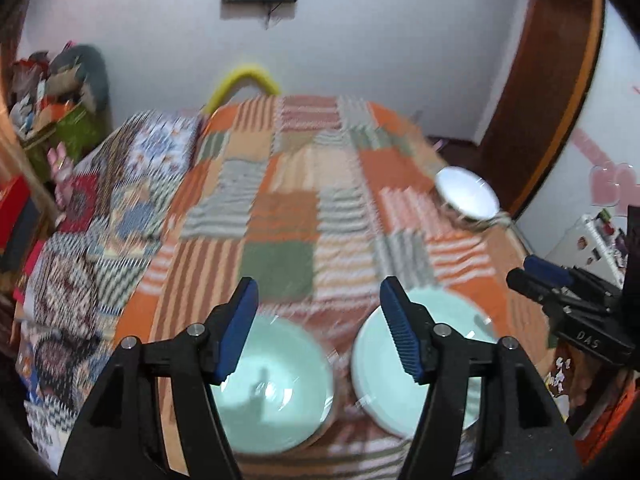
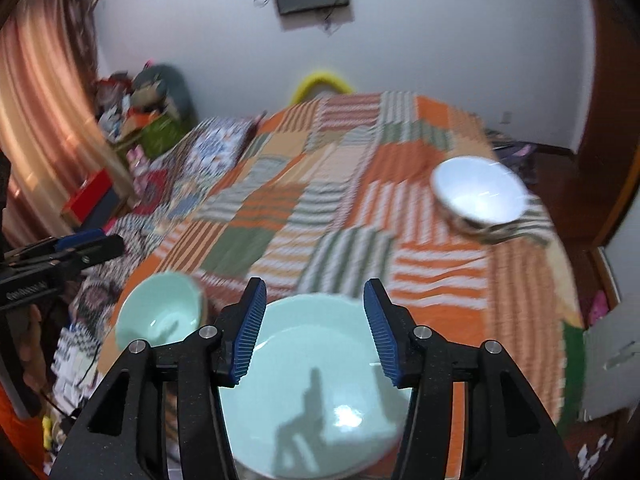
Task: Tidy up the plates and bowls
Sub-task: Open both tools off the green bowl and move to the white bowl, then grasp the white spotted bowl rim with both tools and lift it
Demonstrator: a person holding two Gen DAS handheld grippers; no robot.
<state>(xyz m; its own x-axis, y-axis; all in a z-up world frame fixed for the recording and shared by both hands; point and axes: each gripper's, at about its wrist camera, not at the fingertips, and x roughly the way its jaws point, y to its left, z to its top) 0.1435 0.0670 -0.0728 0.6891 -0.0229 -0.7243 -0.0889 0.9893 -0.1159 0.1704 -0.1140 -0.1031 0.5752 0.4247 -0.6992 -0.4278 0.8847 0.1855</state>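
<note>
Left hand-held gripper (image 1: 319, 326) and right hand-held gripper (image 2: 315, 330): jaws apart, nothing clamped. Mint bowl (image 1: 276, 384) beside mint plate (image 2: 316, 392) on bed (image 2: 440, 280); white bowl (image 2: 478, 194) well apart

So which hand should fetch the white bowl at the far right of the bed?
Right, probably. The white bowl sits far right on the bedspread, on the right gripper's side. Its jaws are open and empty over the mint plate. The left gripper would have to cross.
</note>
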